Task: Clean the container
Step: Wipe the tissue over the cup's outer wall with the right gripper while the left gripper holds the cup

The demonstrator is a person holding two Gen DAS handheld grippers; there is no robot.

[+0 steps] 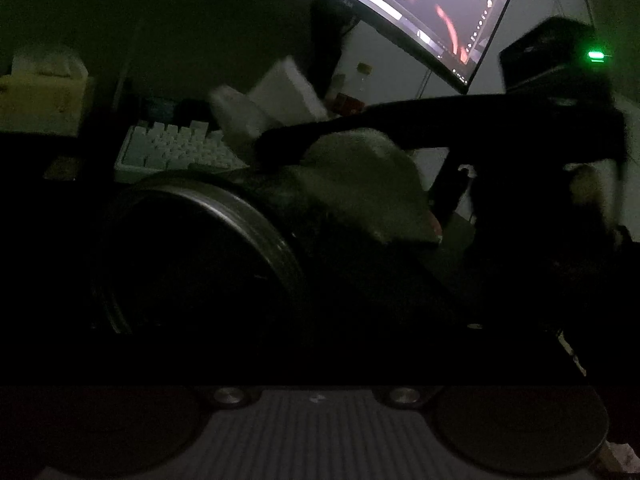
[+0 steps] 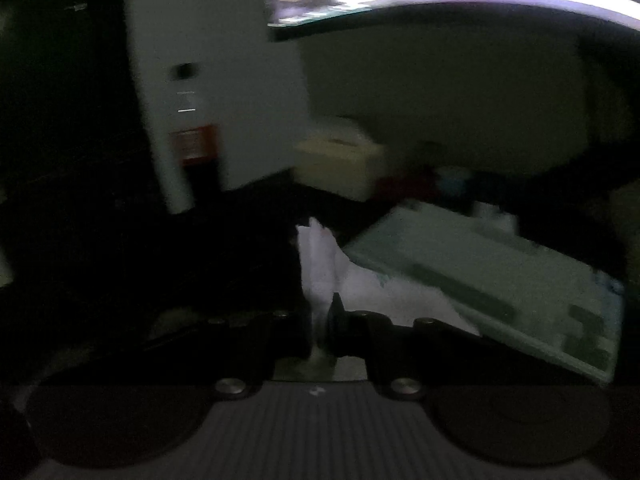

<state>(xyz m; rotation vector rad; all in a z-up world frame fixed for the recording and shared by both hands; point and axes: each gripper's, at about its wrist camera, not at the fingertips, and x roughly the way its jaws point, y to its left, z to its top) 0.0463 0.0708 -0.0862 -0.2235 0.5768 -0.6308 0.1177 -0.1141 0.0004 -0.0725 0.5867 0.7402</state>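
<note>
The round tin container (image 1: 192, 256) sits close in front of the left gripper, whose jaws are lost in the dark. The right gripper (image 2: 324, 312) pinches a white wipe (image 2: 320, 264) thinly, so it might slip out mid-scrub.

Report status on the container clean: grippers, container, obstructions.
Right gripper shut on white cloth. Left gripper too dark to read. Round container on its side. Keyboard close behind.

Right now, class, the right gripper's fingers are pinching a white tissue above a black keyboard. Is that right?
Not quite. The right gripper does pinch the white tissue, but the keyboard beneath is pale, white-green, not black. The right wrist view shows it.
</note>
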